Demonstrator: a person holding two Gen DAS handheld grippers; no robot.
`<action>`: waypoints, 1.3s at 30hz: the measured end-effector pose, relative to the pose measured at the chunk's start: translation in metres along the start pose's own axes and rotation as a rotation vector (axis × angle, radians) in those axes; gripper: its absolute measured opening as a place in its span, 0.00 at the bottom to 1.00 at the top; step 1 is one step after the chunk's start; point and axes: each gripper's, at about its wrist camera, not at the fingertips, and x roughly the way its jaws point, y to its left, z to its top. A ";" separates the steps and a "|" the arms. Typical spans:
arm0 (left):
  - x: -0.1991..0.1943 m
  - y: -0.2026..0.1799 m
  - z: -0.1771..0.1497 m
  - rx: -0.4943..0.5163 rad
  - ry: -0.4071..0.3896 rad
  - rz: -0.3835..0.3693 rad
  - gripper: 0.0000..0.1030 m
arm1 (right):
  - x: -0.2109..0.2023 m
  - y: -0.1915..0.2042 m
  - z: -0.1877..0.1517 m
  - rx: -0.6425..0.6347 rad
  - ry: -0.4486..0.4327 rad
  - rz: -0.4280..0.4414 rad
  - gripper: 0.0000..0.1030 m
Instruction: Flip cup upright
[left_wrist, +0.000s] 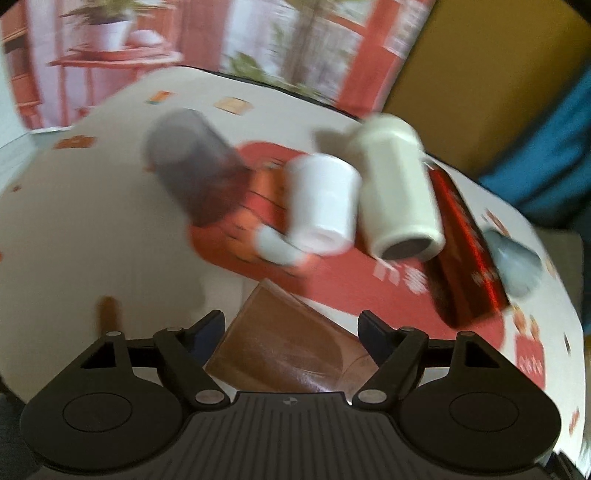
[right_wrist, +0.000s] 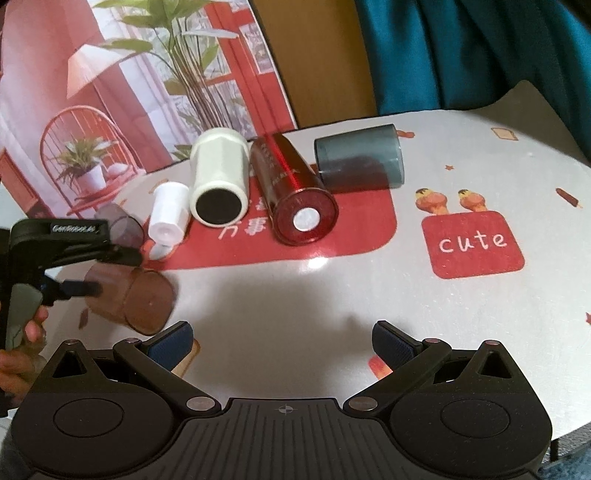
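A translucent brown cup (left_wrist: 291, 347) lies tilted between the fingers of my left gripper (left_wrist: 293, 332), which is shut on it. The left wrist view is motion-blurred. In the right wrist view the same brown cup (right_wrist: 136, 299) is held off the table on its side by the left gripper (right_wrist: 79, 269). My right gripper (right_wrist: 282, 339) is open and empty above the white table near its front. Several other cups lie on their sides: a smoky grey one (right_wrist: 122, 225), a small white one (right_wrist: 168, 214), a cream one (right_wrist: 219, 181), a red metallic one (right_wrist: 295, 188) and a grey-blue one (right_wrist: 360, 158).
The round table (right_wrist: 369, 302) has a white cloth with a red patch (right_wrist: 332, 236) and a red "cute" square (right_wrist: 472, 243). A red printed backdrop (right_wrist: 129, 74) stands behind it, with a teal curtain (right_wrist: 480, 48) at the right.
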 end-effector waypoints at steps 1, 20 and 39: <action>0.002 -0.009 -0.002 0.023 0.010 -0.021 0.78 | -0.001 -0.001 0.000 0.001 0.002 -0.005 1.00; -0.042 -0.047 -0.025 0.147 -0.093 -0.196 0.91 | 0.002 0.024 0.003 -0.252 0.043 -0.035 1.00; -0.098 0.057 -0.071 -0.018 -0.281 0.091 0.92 | 0.082 0.104 0.034 -0.606 0.234 0.023 0.87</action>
